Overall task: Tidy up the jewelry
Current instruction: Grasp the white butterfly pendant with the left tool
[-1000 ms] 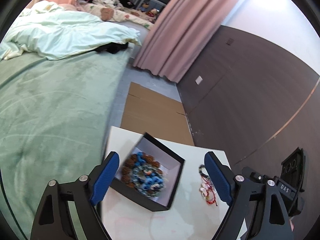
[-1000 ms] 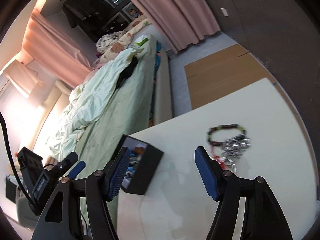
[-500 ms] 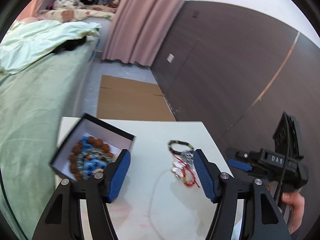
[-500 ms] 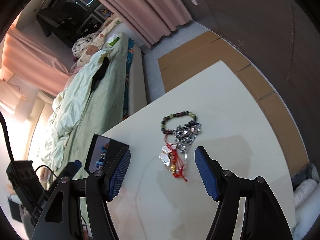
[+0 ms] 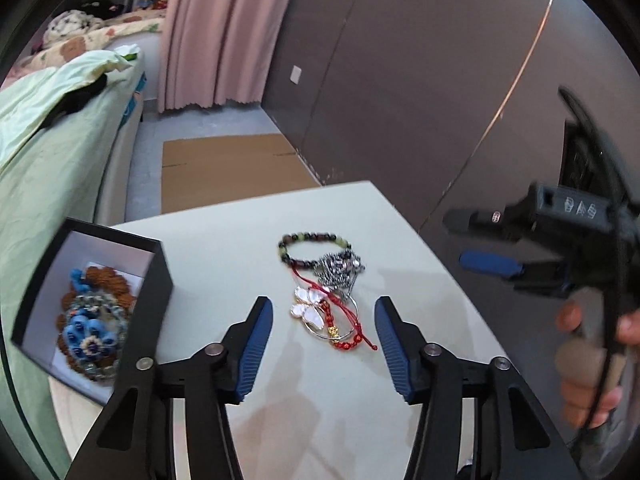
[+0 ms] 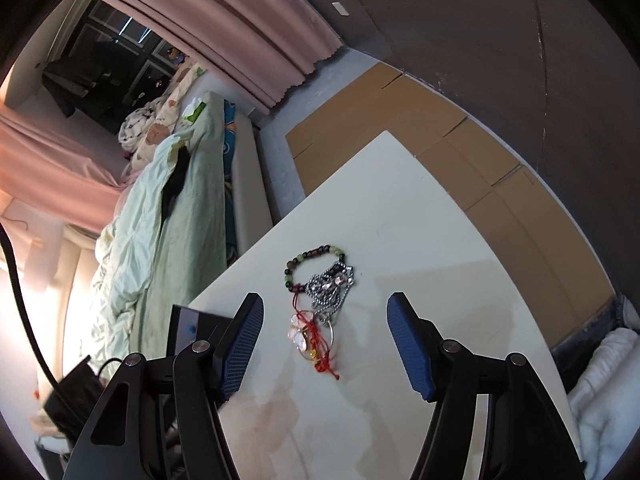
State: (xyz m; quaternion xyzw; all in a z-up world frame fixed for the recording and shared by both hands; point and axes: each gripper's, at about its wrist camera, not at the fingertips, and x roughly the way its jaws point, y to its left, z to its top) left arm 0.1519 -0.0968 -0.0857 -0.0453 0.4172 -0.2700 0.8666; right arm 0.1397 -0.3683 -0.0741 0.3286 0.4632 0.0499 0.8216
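Observation:
A pile of jewelry [image 5: 326,286] lies on the white table [image 5: 224,248]: a dark beaded bracelet [image 5: 310,245], a silver chain piece [image 5: 339,270], a butterfly pendant [image 5: 310,308] and a red cord bracelet [image 5: 350,338]. My left gripper [image 5: 324,340] is open, its fingers just short of the pile. A black box [image 5: 92,308] holding blue and brown beaded pieces stands to its left. My right gripper [image 6: 324,344] is open and empty above the pile [image 6: 320,300], and shows at the right of the left wrist view [image 5: 520,256].
A bed with a green cover [image 5: 36,152] runs along the table's left side. Flattened cardboard [image 5: 224,164] lies on the floor beyond the table. A dark wall [image 5: 420,80] and pink curtain [image 5: 216,32] stand behind. The box shows partly in the right wrist view [image 6: 188,332].
My left gripper has swung right from over the box to the jewelry pile. My right gripper has moved closer over the pile. Both stay open.

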